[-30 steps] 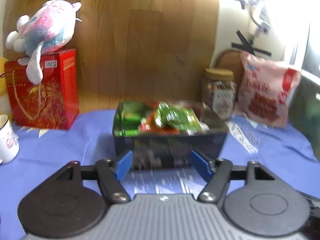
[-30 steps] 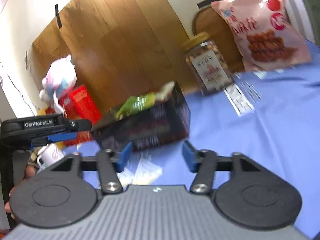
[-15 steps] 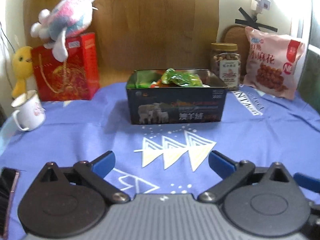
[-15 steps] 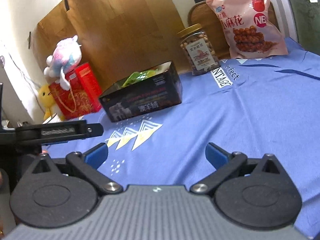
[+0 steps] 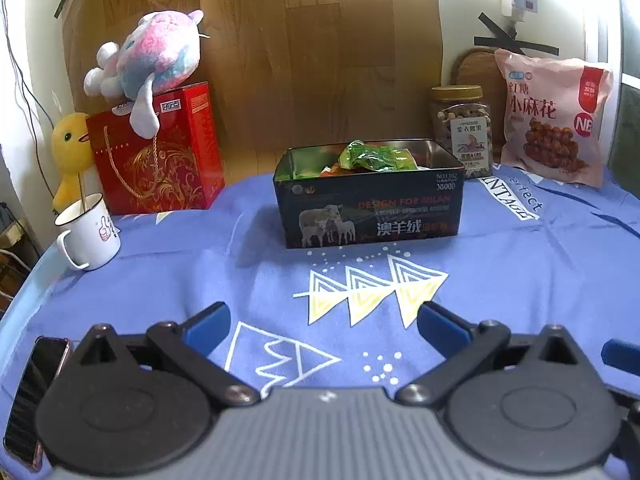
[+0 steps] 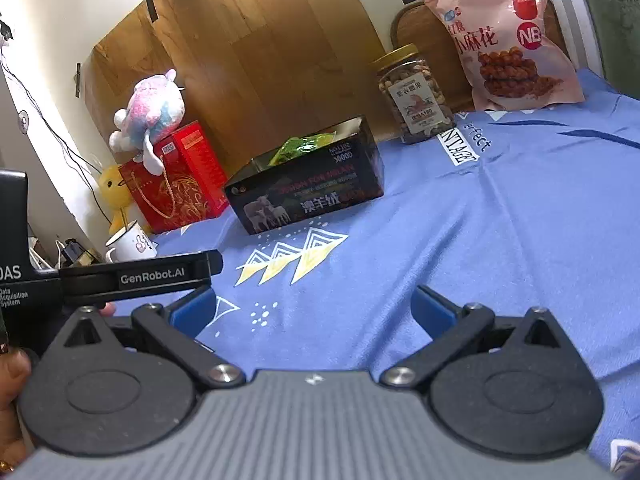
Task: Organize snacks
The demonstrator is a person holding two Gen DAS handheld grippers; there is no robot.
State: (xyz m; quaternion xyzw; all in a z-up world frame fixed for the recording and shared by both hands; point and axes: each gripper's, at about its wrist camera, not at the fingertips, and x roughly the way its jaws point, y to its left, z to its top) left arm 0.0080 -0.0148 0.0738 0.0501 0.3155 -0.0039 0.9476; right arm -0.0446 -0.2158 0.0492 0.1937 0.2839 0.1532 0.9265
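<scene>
A dark tin box (image 5: 368,212) stands on the blue cloth (image 5: 160,280), holding green and red snack packets (image 5: 376,156). It also shows in the right wrist view (image 6: 308,196). A nut jar (image 5: 462,130) and a pink snack bag (image 5: 554,120) stand behind it to the right, also in the right wrist view as jar (image 6: 416,96) and bag (image 6: 508,40). My left gripper (image 5: 324,326) is open and empty, well in front of the box. My right gripper (image 6: 312,308) is open and empty, low over the cloth.
A red gift box (image 5: 156,152) with a plush toy (image 5: 148,60) on top stands at the back left, beside a yellow duck toy (image 5: 70,148). A white mug (image 5: 88,232) sits at the left edge. A phone (image 5: 32,392) lies near left.
Both grippers have pulled back from the tin box and opened wider. The box now stands farther away on the cloth.
</scene>
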